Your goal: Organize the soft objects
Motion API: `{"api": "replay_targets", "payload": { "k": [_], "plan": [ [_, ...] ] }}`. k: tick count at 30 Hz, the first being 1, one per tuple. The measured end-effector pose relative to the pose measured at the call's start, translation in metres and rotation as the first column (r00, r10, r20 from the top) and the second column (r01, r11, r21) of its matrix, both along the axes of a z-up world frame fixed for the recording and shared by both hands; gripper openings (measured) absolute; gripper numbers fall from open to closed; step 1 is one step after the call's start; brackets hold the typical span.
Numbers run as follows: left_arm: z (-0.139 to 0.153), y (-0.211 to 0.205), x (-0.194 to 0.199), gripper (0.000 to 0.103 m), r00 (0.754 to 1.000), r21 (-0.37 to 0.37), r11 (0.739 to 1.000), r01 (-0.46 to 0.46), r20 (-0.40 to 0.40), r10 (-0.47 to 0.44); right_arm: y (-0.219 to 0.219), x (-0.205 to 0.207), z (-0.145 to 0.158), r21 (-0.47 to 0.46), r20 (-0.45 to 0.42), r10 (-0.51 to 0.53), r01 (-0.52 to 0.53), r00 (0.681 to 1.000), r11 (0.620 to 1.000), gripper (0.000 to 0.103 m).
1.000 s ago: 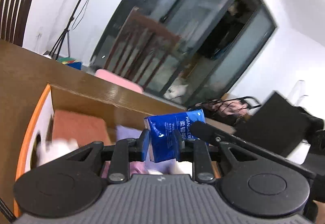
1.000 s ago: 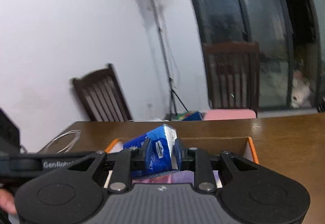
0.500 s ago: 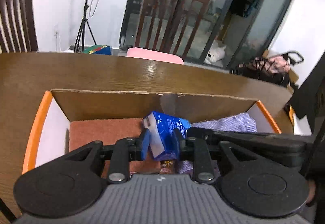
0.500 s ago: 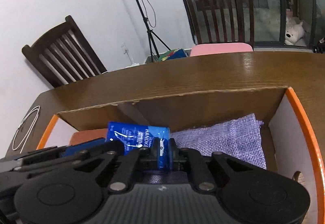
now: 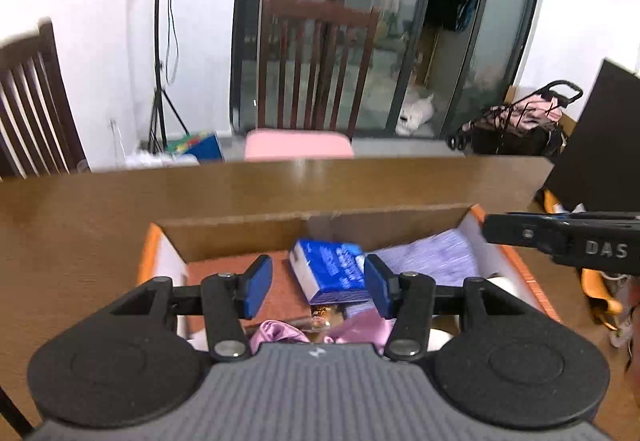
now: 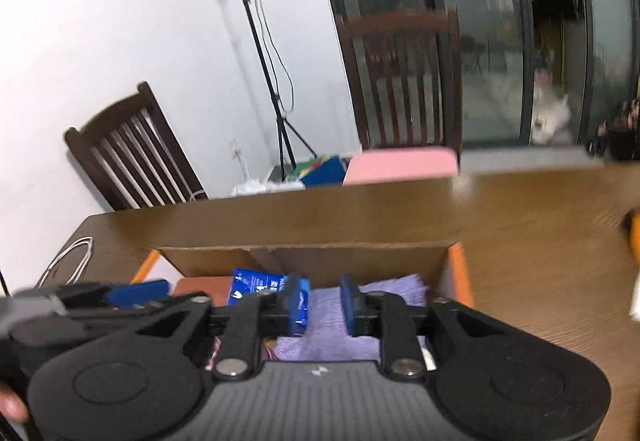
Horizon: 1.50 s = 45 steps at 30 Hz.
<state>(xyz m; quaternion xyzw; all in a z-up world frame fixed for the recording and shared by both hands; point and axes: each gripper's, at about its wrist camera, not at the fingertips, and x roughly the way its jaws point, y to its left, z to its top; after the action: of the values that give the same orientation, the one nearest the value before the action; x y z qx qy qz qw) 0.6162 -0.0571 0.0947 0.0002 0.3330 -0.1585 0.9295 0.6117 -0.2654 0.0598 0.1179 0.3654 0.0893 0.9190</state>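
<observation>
Cardboard box (image 5: 240, 233) with orange rim sits on the brown wooden table (image 5: 80, 209), flaps open. At the box's left end lies a rust-brown cloth (image 5: 224, 269) flat on the bottom. Left gripper (image 5: 316, 283) hovers over the box middle, jaws have just been opening and now stand fairly wide; its blue pads (image 5: 256, 283) press on nothing. Blue tissue pack (image 5: 332, 273) lies tilted in the box between those jaws, close against the right pad, clear of the left one, so it looks let go. Pink satin fabric (image 5: 280, 333) is bunched low in the box just in front of the gripper body, with a small printed packet (image 5: 326, 313) beside it. Right of the tissue pack is a lilac woven cloth (image 5: 436, 257) spread against the box's right wall. Right gripper (image 6: 324, 305) hangs over that lilac cloth (image 6: 384, 293), jaws have just been opening, now a narrow gap with nothing between them; the tissue pack (image 6: 256, 287) lies just left of its left finger. In the left view its black arm reaches in from the right edge. Behind the table stands a dark wooden chair (image 5: 316, 61) with pink seat cushion
</observation>
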Motion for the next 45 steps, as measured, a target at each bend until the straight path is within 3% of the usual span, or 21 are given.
{"api": "replay_targets", "payload": {
  "k": [3,7,14,17,21,24,29,39,43,45],
  "plan": [
    [0.029,0.009,-0.044,0.061,0.998,0.055,0.998,-0.009,0.060,0.006,-0.013,-0.044,0.033,-0.083,0.055,0.045,-0.040,0.997,0.996,0.047],
    [0.049,0.039,-0.109,0.070,0.986,0.072,0.997,-0.036,0.165,0.024,-0.034,-0.108,0.059,-0.190,0.132,0.087,-0.060,0.987,0.980,0.061],
    [0.071,0.043,-0.181,0.085,0.953,0.053,0.995,-0.079,0.297,0.060,-0.053,-0.165,0.068,-0.125,0.192,0.007,0.017,0.981,0.992,0.066],
    [0.070,0.044,-0.207,0.090,0.936,0.035,0.995,-0.097,0.342,0.079,-0.048,-0.186,0.069,-0.099,0.251,-0.012,0.038,0.968,0.994,0.076],
    [0.052,0.046,-0.252,0.101,0.895,-0.003,0.991,-0.133,0.429,0.121,-0.037,-0.223,0.061,-0.100,0.352,-0.036,0.076,0.935,0.992,0.083],
    [0.034,0.048,-0.287,0.103,0.876,-0.029,0.991,-0.132,0.464,0.130,-0.026,-0.254,0.048,-0.115,0.414,-0.028,0.083,0.910,0.990,0.089],
    [0.008,0.051,-0.345,0.103,0.844,-0.063,0.988,-0.144,0.514,0.156,-0.007,-0.308,0.019,-0.145,0.451,-0.017,0.092,0.892,0.985,0.090],
    [-0.034,0.061,-0.462,0.103,0.812,-0.111,0.981,-0.159,0.550,0.194,0.035,-0.427,-0.017,-0.153,0.466,0.043,0.033,0.884,0.988,0.091],
    [-0.053,0.071,-0.509,0.103,0.821,-0.114,0.975,-0.188,0.527,0.220,0.050,-0.477,-0.030,-0.125,0.470,0.050,0.011,0.881,0.992,0.092],
    [-0.059,0.076,-0.523,0.103,0.825,-0.102,0.974,-0.201,0.519,0.224,0.056,-0.503,-0.039,-0.134,0.462,0.055,0.008,0.885,0.991,0.099]
  ]
}}
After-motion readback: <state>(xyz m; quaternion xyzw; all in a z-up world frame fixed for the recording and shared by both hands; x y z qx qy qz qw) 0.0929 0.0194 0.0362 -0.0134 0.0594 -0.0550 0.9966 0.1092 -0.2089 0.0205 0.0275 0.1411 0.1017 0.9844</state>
